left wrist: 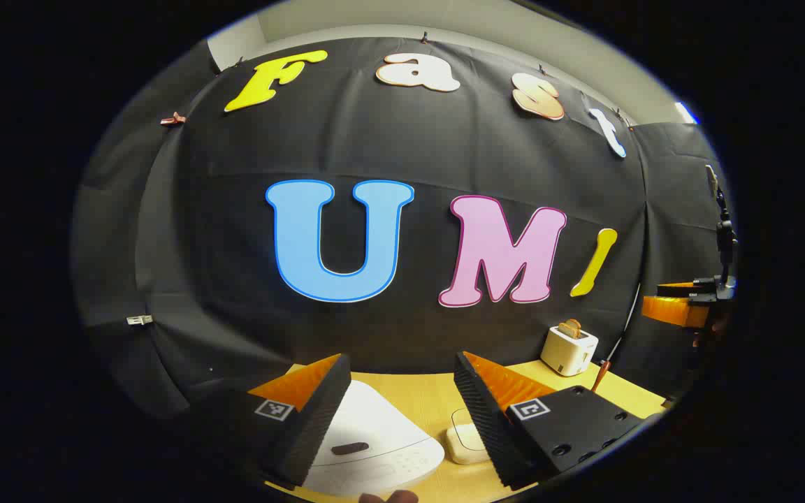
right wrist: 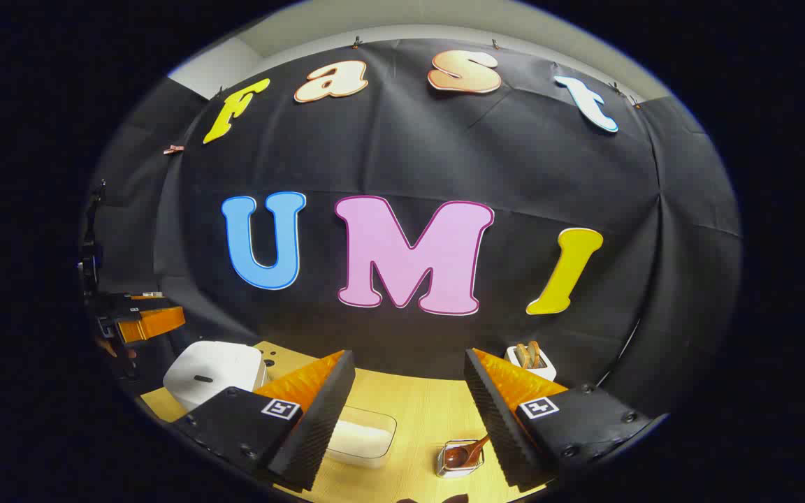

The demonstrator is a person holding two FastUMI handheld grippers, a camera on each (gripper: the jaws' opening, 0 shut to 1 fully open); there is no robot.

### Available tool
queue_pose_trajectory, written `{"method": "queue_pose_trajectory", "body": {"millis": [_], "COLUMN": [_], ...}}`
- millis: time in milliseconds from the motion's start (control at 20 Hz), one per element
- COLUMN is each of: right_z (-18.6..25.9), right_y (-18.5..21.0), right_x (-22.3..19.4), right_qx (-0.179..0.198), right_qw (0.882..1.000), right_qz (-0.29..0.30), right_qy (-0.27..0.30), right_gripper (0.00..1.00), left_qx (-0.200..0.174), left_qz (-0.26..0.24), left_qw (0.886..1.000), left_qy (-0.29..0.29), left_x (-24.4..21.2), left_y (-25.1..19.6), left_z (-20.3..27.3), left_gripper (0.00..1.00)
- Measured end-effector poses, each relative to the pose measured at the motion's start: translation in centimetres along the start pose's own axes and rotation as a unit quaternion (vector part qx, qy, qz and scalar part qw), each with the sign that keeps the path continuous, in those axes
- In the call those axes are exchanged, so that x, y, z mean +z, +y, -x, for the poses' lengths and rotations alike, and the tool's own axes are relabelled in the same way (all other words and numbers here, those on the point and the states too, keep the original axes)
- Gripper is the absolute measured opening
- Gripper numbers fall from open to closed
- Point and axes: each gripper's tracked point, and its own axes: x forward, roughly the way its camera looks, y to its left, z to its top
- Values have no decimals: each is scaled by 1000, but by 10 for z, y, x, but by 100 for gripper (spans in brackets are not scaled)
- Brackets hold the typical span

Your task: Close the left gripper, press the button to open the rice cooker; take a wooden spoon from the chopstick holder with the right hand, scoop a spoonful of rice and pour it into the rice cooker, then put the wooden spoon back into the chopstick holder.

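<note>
Black cloth behind, pale wooden table (right wrist: 416,405) below. Left hand-held gripper (left wrist: 402,412) wide apart, holding nothing, hovering above white rice cooker (left wrist: 374,440) at lower centre of left gripper view; lid not yet opened. Right hand-held gripper (right wrist: 409,412) also wide, empty. Wooden spoon (right wrist: 469,450) standing in chopstick holder (right wrist: 460,460) at lower centre-right of right gripper view, clear rice container (right wrist: 364,436) beside. Spoon probably light, stiff, a little smooth; best taken on the upper handle.

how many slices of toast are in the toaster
2, standing side by side in the white toaster at the back right of the table in the right gripper view. The left gripper view shows one slice; the second may be hidden behind it.
</note>
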Motion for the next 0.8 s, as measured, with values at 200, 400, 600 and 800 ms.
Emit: {"method": "queue_pose_trajectory", "body": {"millis": [200, 400, 600, 800], "right_z": [0, 0, -1, -3], "right_y": [0, 1, 1, 4], "right_x": [-2, -2, -3, -4], "right_qx": [0, 0, -1, 2], "right_qw": [1000, 1000, 1000, 1000], "right_qz": [-2, -3, -4, -4], "right_qy": [2, 4, 5, 6], "right_gripper": [98, 98, 97, 98], "left_qx": [-3, -3, -4, -4], "left_qz": [0, 0, 0, 1], "left_qw": [1000, 1000, 1000, 1000], "left_qy": [0, 2, 3, 4], "left_x": [-1, -2, -2, -4], "left_y": [0, 0, 0, 1], "left_z": [-1, -2, -2, -4], "left_gripper": [96, 96, 96, 96]}}
